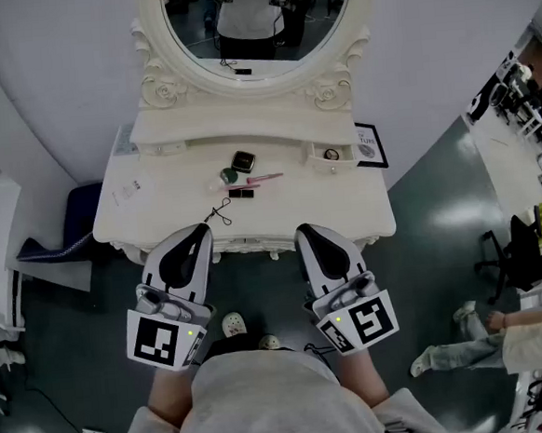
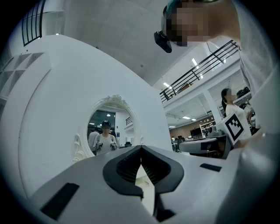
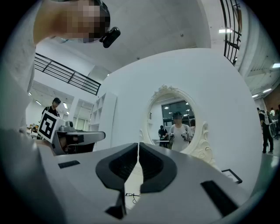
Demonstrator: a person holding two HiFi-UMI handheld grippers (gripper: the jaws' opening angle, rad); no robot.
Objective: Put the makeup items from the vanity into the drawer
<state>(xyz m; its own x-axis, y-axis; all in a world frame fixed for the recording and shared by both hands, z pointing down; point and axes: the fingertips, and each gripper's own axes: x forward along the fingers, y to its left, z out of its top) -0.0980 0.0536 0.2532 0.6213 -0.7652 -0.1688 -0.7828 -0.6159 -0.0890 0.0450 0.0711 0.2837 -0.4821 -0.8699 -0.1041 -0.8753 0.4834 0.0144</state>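
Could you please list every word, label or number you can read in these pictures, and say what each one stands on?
No text is legible in any view.
Framed card at the right end of the vanity: it has print, but too small to read.
Left tool and right tool: their cubes show only black-and-white square patterns, no letters.
Compact: no label can be made out.

Mirror (image 1: 256, 21) top cut off, makeup items (image 1: 241, 162) too small to identify, bystander (image 1: 528, 338) cropped
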